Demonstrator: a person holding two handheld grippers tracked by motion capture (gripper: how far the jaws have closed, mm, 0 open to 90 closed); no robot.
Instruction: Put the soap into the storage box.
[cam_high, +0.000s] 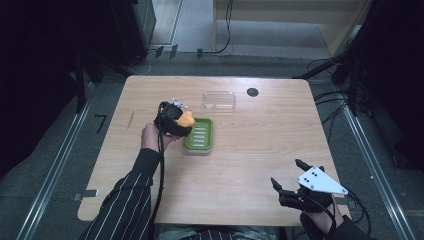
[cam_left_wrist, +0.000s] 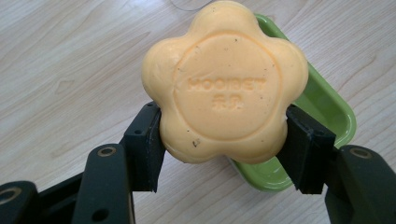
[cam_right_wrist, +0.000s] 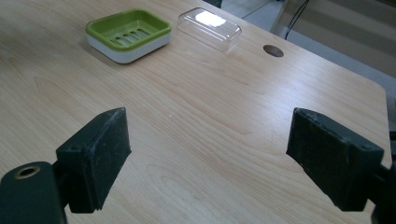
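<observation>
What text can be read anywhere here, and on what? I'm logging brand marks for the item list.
"HOOIDET", or close to it; the embossed letters are soft: on the face of the soap, held by the left gripper.
Two smaller embossed characters below it: too blurred to read.
Dish, lid, table: no text seen.

One orange flower-shaped soap (cam_left_wrist: 224, 84), upper middle of the frame. One green soap dish (cam_right_wrist: 128, 33), upper left. One clear plastic lid (cam_right_wrist: 209, 28), top centre. Two tongs: left tongs (cam_left_wrist: 224, 140) and right tongs (cam_right_wrist: 219, 158). One tabletop (cam_high: 260, 150), with one dark round hole (cam_high: 252, 92).
</observation>
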